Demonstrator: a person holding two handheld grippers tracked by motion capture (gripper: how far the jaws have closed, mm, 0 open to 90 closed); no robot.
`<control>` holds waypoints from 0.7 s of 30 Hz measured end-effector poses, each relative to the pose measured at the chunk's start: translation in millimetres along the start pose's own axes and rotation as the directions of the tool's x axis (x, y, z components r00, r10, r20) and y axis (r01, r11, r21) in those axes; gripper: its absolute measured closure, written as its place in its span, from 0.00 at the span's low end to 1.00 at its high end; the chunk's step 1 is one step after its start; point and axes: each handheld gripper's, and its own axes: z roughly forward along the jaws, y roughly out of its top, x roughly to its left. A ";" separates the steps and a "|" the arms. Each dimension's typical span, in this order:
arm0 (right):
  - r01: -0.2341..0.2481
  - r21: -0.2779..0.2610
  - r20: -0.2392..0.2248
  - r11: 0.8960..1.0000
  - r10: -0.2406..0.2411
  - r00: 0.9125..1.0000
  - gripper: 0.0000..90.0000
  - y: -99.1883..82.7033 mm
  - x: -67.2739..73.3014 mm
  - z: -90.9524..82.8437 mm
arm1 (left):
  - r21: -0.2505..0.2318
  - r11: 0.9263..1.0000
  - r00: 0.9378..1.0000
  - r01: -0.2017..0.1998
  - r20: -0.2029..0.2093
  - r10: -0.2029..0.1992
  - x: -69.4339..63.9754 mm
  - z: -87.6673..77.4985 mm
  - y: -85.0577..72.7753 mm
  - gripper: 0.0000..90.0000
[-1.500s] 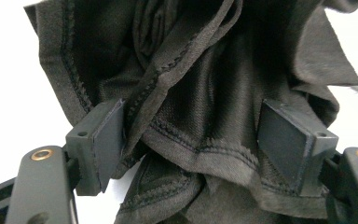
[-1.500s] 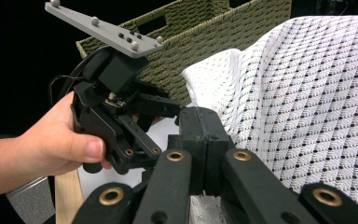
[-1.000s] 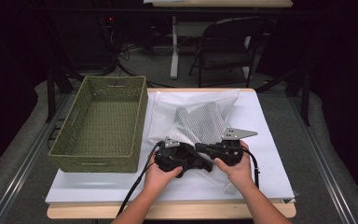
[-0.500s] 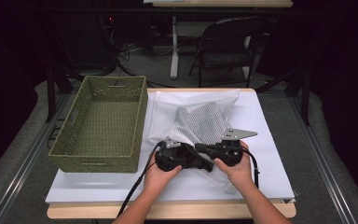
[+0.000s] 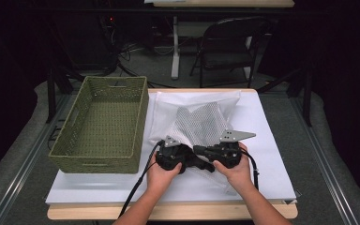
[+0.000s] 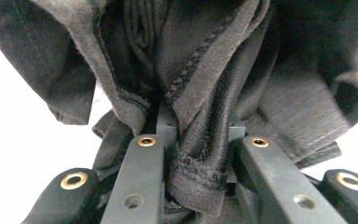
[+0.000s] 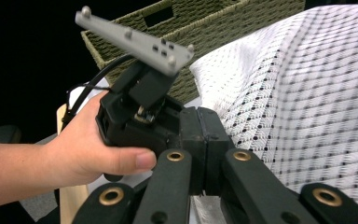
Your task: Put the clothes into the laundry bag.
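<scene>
High view first: both hands parked mid-table, same spot as a second ago, so no travel to report. Left gripper (image 5: 183, 159) and right gripper (image 5: 202, 151) nose to nose, just over the near corner of the white mesh bag (image 5: 201, 123). Green basket (image 5: 98, 122) off to the left, sitting unused. Tough to pick out any dark cloth here against all that black hardware.

Left gripper view: here's the actual change. Jaws have just been closing, and now look pinched onto a bunched fold of dark garment (image 6: 200, 88), seams and hem squeezed right between the pads. Rest of the fabric flopping loose on either side over the white sheet (image 6: 23, 154). Reads as a fresh grab rather than a near miss.

Right gripper view: jaws clenched flat together (image 7: 200, 135), nothing visible between them, so probably empty. Straight ahead, the left hand (image 7: 74, 154) wrapped round its gripper (image 7: 140, 112), mesh bag to the right, basket behind.

Takeaway: garment now secured on the left side, right where bag and grippers meet. Looks like early days for stuffing it into the mesh bag. Still needs the bag mouth held open somehow, and no sign of that yet.
</scene>
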 end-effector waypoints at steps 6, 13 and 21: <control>0.008 -0.007 -0.017 1.000 -0.008 1.000 1.00 1.9 3.7 -0.5 | -0.051 0.998 0.999 0.023 0.041 -0.021 -3.7 0.1 14.5 0.87; -0.008 -0.026 -0.030 1.000 0.007 1.000 1.00 4.2 3.2 -4.0 | -0.084 0.996 0.999 0.012 0.033 -0.009 -3.0 3.4 35.1 0.87; -0.007 -0.040 -0.027 0.999 0.006 1.000 1.00 6.4 3.5 -6.7 | -0.146 0.986 0.997 0.080 0.019 -0.078 8.7 12.1 49.0 0.87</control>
